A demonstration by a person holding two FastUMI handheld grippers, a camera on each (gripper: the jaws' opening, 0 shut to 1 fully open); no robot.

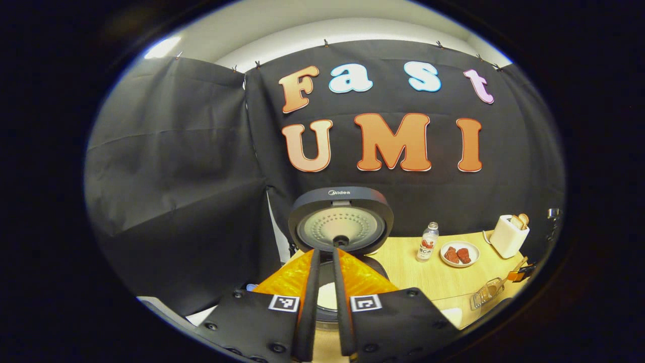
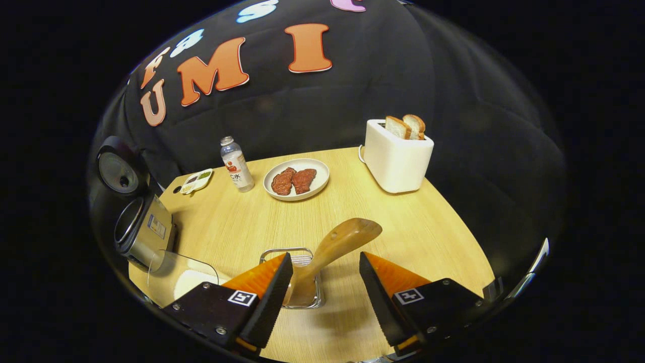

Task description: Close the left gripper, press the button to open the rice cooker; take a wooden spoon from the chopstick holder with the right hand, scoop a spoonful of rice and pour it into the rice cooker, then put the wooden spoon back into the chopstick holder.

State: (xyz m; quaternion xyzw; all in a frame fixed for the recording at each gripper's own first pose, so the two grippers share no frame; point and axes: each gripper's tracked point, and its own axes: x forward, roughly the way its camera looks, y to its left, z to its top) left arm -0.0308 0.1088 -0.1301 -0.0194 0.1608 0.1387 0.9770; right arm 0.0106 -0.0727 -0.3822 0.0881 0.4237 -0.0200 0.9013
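Hovering at the tabletop's near edge, your right gripper [image 2: 325, 277] gapes around the wooden spoon [image 2: 332, 249], gripping nothing; your left gripper [image 1: 326, 257] is pinched closed, empty, before the open rice cooker [image 1: 340, 222].

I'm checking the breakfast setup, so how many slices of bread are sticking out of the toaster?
2. Both stand in the top of the white toaster at the table's far right: one slice on the left, the other right beside it. Nothing suggests more hidden inside.
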